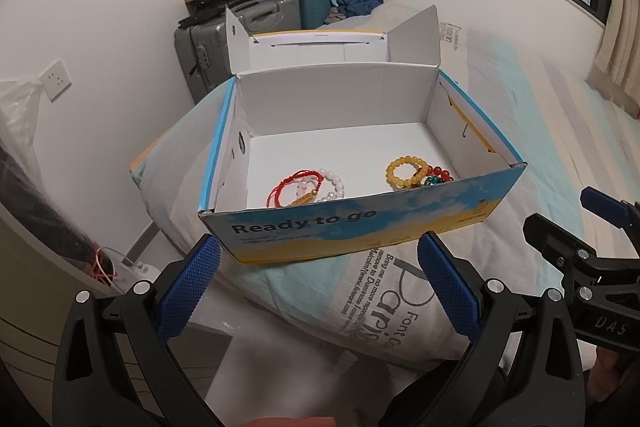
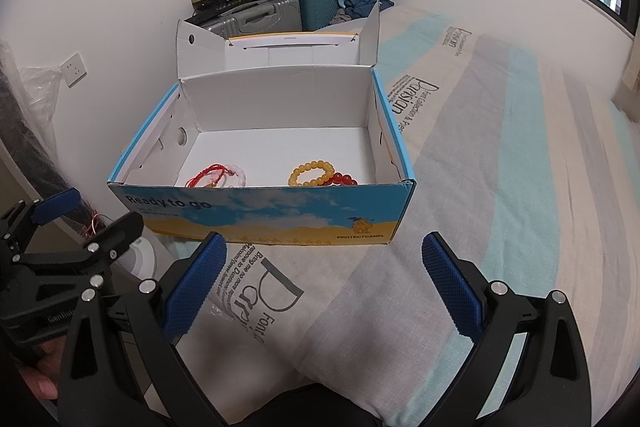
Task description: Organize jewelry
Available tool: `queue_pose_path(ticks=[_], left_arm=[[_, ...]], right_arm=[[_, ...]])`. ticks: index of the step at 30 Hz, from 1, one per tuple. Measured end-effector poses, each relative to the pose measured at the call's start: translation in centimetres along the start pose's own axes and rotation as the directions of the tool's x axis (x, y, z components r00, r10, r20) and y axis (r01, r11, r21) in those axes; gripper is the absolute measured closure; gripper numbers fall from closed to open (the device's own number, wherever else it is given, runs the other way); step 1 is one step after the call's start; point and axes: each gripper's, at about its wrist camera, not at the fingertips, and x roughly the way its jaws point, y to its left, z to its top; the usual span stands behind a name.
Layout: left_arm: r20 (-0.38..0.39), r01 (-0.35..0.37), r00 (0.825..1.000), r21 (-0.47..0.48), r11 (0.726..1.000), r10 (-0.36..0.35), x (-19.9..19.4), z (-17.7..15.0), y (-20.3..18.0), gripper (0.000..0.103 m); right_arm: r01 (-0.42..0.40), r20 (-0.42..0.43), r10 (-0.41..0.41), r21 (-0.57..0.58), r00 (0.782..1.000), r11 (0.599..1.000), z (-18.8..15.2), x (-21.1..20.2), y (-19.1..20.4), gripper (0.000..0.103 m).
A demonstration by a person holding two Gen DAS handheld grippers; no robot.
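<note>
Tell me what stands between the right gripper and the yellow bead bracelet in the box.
The box's near wall stands between them: the right gripper is open, low in front of it, and the yellow bead bracelet lies on the floor just behind that wall. The lid is folded back, so from above nothing visible blocks it.

– What words can be read on the box (image 2: 260, 205)?
– "Ready to go" is printed in dark letters on its front. "PROTECTCAMEL" is printed small under a camel picture (image 2: 362, 225).
– And on the bedsheet (image 2: 280, 291)?
– "Paris" and "Font" are printed big. Smaller lines are seen there too, but most are too blurry.
– Anything else?
– "DAS" is marked on the right gripper (image 1: 610, 323).
</note>
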Motion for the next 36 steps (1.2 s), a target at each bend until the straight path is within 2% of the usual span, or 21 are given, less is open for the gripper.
queue_pose_path(ticks=[15,36], left_arm=[[-0.019,-0.007,1.0,-0.051,0.999,0.006,0.3,-0.1,0.7,0.006],[-0.002,0.009,1.0,0.012,1.0,-0.009,0.0,-0.5,-0.4,0.006]], right_arm=[[0.0,-0.005,0.0,0.004,1.0,1.0,-0.1,0.1,0.2,0.009],[-0.001,-0.007,0.001,0.004,1.0,1.0,-0.3,0.2,0.1,0.009]])
